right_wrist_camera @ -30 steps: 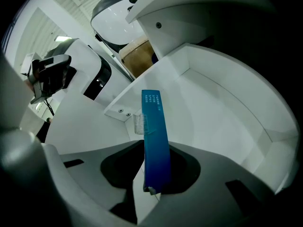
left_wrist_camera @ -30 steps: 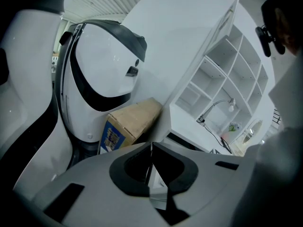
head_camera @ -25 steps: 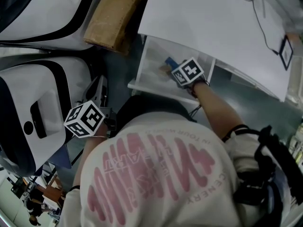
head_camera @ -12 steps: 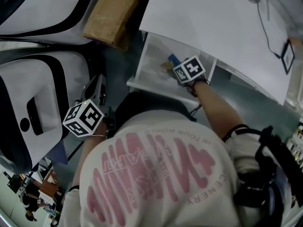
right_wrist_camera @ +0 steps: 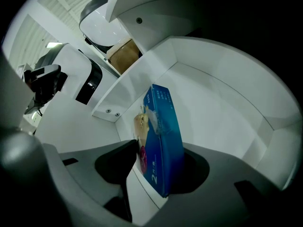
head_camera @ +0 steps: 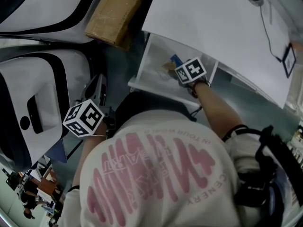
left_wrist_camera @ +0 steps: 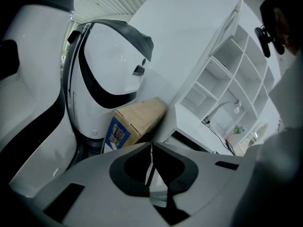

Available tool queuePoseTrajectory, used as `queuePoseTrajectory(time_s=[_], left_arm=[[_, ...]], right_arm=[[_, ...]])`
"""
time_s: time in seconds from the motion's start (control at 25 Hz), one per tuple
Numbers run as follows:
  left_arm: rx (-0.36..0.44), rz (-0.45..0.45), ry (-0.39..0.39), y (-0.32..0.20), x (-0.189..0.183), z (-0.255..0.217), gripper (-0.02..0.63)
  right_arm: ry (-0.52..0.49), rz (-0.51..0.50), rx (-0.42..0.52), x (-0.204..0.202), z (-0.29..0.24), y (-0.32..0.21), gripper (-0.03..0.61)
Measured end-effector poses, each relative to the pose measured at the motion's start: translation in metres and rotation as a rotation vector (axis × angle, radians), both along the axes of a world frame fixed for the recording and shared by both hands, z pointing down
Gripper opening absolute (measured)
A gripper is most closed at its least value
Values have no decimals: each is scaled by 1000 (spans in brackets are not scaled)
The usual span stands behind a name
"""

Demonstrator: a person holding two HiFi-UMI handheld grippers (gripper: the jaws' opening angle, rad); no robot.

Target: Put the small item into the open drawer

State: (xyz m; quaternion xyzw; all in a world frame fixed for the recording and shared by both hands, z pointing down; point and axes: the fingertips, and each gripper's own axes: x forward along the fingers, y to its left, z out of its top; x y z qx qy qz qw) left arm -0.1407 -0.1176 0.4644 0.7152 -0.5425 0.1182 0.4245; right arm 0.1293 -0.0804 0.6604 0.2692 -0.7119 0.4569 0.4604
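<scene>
Since a second ago the right gripper point(right_wrist_camera: 156, 176) has shifted slightly farther over the open drawer point(head_camera: 156, 86). Its jaws are opening, with the blue box point(right_wrist_camera: 163, 126) standing on edge between them on the drawer's white floor and a gap showing beside the left jaw. A large white "2" reads on the box; its finer print is too small to read. The left gripper point(left_wrist_camera: 151, 164) has its jaws together on nothing. The cardboard box point(left_wrist_camera: 135, 122) has a blue label that cannot be read. The drawer sits under a white desk point(head_camera: 213, 27), above a grey-green floor point(head_camera: 246, 103).
</scene>
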Motion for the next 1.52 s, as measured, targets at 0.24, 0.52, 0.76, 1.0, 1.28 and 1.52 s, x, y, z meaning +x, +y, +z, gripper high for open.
queuePoseTrajectory(time_s=[0.24,0.52,0.76,1.0,1.28,1.52], left_arm=[[4,-1,2,0,3,-1,38],[4,-12,0,2,3,-1,38],[7,-38,-5,4,-4,-2,38],[15,-67,-10,5,-14,-3,38],[21,-98,-16,8,-27,-5,38],[28,-115,-11,7,-35,-4,38]], right_arm=[[-1,22,2,1,1,2,218],[1,30,2,3,4,1,235],[16,41,2,4,8,1,258],[17,53,-7,5,11,1,270],[20,71,-20,5,14,1,282],[28,79,-21,6,16,1,296]])
